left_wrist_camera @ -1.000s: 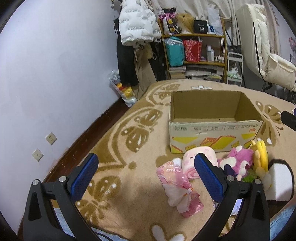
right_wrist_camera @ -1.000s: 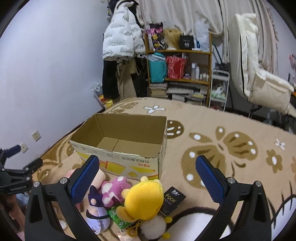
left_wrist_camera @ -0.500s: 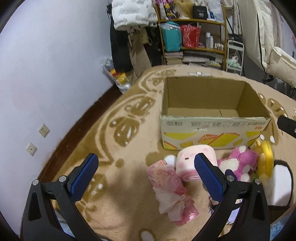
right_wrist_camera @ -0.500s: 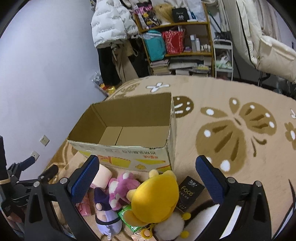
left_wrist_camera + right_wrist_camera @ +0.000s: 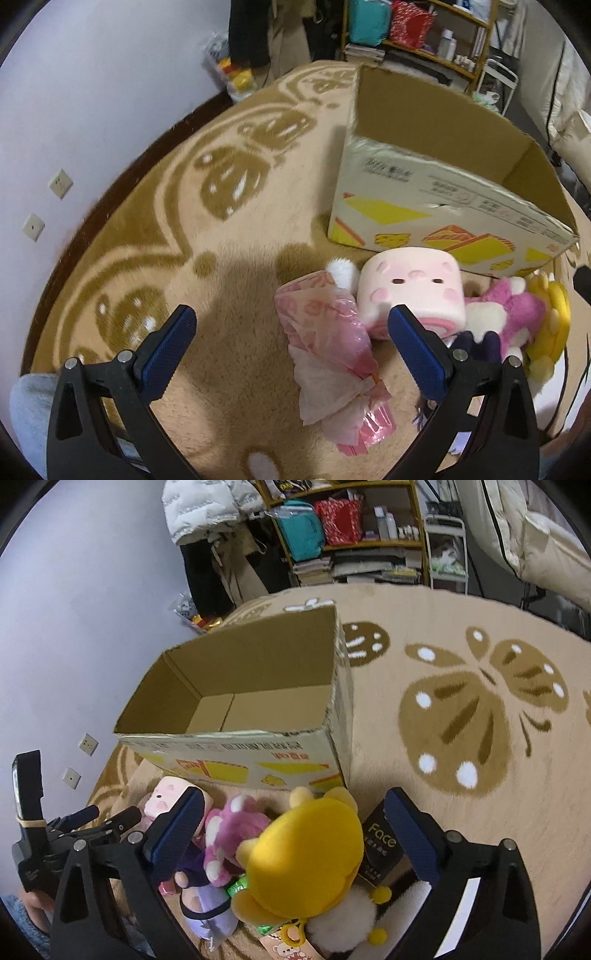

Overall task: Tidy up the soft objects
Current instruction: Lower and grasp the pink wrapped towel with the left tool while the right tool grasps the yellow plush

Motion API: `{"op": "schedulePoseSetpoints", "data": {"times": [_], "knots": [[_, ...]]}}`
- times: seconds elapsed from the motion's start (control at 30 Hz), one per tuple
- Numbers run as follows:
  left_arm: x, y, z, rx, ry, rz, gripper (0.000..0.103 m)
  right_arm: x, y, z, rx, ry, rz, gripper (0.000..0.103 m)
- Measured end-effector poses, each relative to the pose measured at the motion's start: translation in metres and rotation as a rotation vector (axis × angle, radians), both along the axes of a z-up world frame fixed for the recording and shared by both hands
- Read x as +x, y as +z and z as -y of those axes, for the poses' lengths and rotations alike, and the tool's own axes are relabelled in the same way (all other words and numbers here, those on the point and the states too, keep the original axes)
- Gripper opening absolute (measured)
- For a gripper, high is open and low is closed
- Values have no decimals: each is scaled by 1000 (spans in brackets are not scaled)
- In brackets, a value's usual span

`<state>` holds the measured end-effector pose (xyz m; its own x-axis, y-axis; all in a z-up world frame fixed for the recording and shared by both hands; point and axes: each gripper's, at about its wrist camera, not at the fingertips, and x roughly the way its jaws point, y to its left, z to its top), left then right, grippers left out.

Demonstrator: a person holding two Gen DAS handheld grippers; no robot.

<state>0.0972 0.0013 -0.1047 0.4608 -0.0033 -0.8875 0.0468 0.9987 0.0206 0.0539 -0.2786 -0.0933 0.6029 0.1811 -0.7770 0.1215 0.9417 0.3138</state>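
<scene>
Left gripper [image 5: 291, 339]: its blue fingers stood wide apart and held nothing. It hung above the pink plastic bag [image 5: 332, 354] on the carpet [image 5: 229, 280].
Right gripper [image 5: 295, 819]: the jaws were also wide apart and empty, one on each side of the yellow plush [image 5: 306, 860], above it.
Soft objects: the pink pig plush [image 5: 412, 291], the magenta plush [image 5: 231, 834], a purple plush [image 5: 205, 897] and the yellow plush lay in a heap on the carpet, just beside the front wall of the box.
Box: the cardboard box [image 5: 236, 753] stood open, and its floor looked bare, so I judge that nothing was sorted yet.
Other item: a black packet [image 5: 380, 845] printed "Face" lay beside the yellow plush, touching it.
Step in hand: most probably the reach for the first toy.
How to do it well: lower the right gripper so that the fingers pass around the thick body of the yellow plush, not its small hanging tag. Squeeze firmly, because the filling gives way. Keep the black packet out of the grip.
Change from half a second earlier: both cameras were nearer to the heap and pointed more downward. The toys looked larger and the shelf had slid toward the top edge. The toys themselves had not moved.
</scene>
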Motion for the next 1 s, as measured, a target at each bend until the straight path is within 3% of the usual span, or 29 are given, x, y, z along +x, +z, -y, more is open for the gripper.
{"op": "schedulePoseSetpoints", "data": {"times": [0.27,0.5,0.8,0.87,1.0], "knots": [[6,-15,-1,-29,5,-55,102,6,-15,5,58,17,-55,86],[4,-12,-1,-63,-13,-63,102,7,-21,8,96,20,-72,86],[-5,-21,16,15,-91,-100,102,9,-23,13,131,10,-76,84],[-4,-27,18,30,-98,-118,102,10,-25,14,127,5,-85,73],[0,-43,19,44,-97,-171,99,13,-30,13,123,3,-103,70]]}}
